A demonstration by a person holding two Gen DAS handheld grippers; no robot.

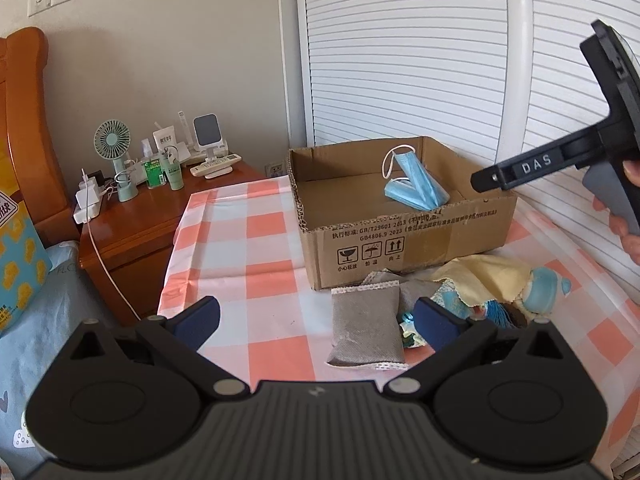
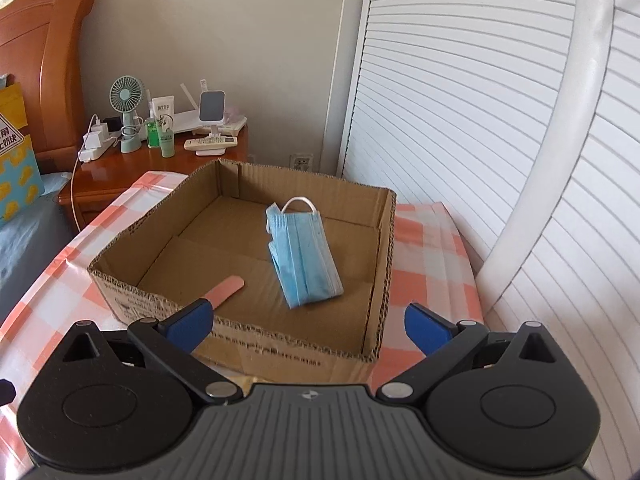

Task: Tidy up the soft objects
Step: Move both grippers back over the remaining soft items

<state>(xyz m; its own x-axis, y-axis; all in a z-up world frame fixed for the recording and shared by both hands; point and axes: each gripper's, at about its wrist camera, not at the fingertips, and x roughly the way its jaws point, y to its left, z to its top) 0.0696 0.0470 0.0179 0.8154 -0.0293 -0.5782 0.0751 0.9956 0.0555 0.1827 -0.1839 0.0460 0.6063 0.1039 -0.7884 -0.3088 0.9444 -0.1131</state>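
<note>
The right gripper (image 2: 308,322) hangs over the near wall of the cardboard box (image 2: 376,248) with its jaws spread wide and nothing between them. Ahead of it, on the box floor, lies a folded blue face mask (image 2: 304,256), clear of both fingers. A thin pink strip (image 2: 226,290) lies just beyond the left fingertip; what it is cannot be told

The left gripper (image 1: 316,322) also stands wide apart and empty. A grey sachet (image 1: 366,330) with a lace edge lies between its fingers on the checked cloth (image 1: 248,256), not touched by either pad. Beyond the right finger sits a loose heap: a second grey pouch, a yellow cloth (image 1: 484,276) and a pale blue soft toy (image 1: 546,288), all just outside the box

Handling, as judged:
- Sachet: light, filled, yields under pressure. Grip across the narrow middle; avoid the lace trim, which may slip
- Yellow cloth: limp, thin. Pinch a raised fold; expect it to drape and drag neighbours
- Toy: soft, bulky. Grip the narrowest part
</note>
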